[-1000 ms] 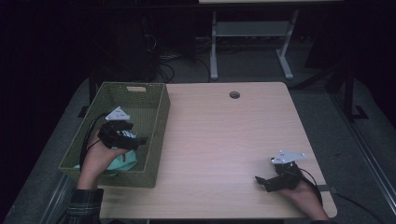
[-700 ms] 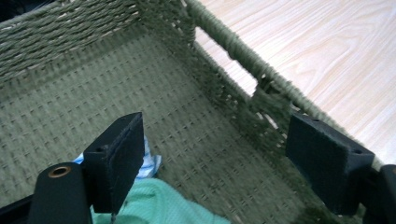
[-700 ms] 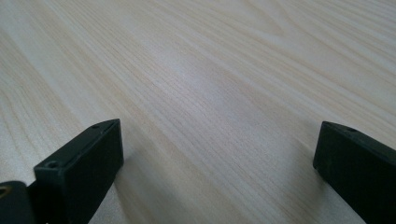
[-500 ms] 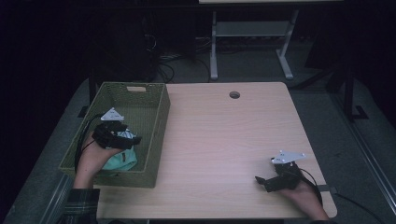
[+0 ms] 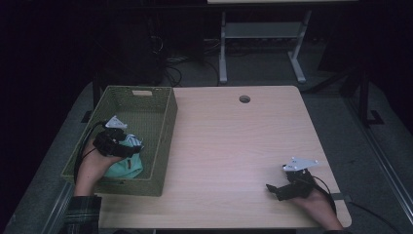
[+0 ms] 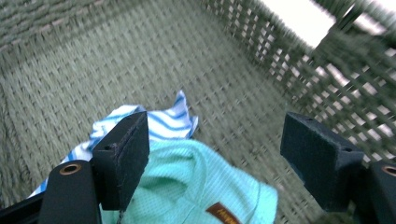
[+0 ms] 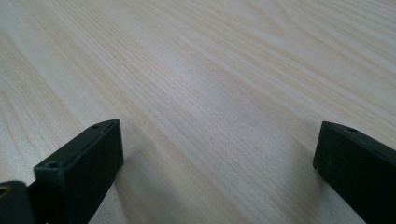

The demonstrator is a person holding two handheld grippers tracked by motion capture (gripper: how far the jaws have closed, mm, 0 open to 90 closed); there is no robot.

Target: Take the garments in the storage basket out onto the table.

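Left gripper (image 6: pixel 212 154) is down in the green basket (image 5: pixel 163 131), jaws wide but just been closing, mint shirt (image 6: pixel 187 186) directly below and between them, untouched, on the striped cloth (image 6: pixel 163 123); right gripper (image 5: pixel 273 191) rests wide open on the table (image 5: pixel 234 141), well apart.

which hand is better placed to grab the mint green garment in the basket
Left. The left gripper is inside the green basket, its jaws straddling the mint garment and just closing. The right gripper rests open on the table, far away.
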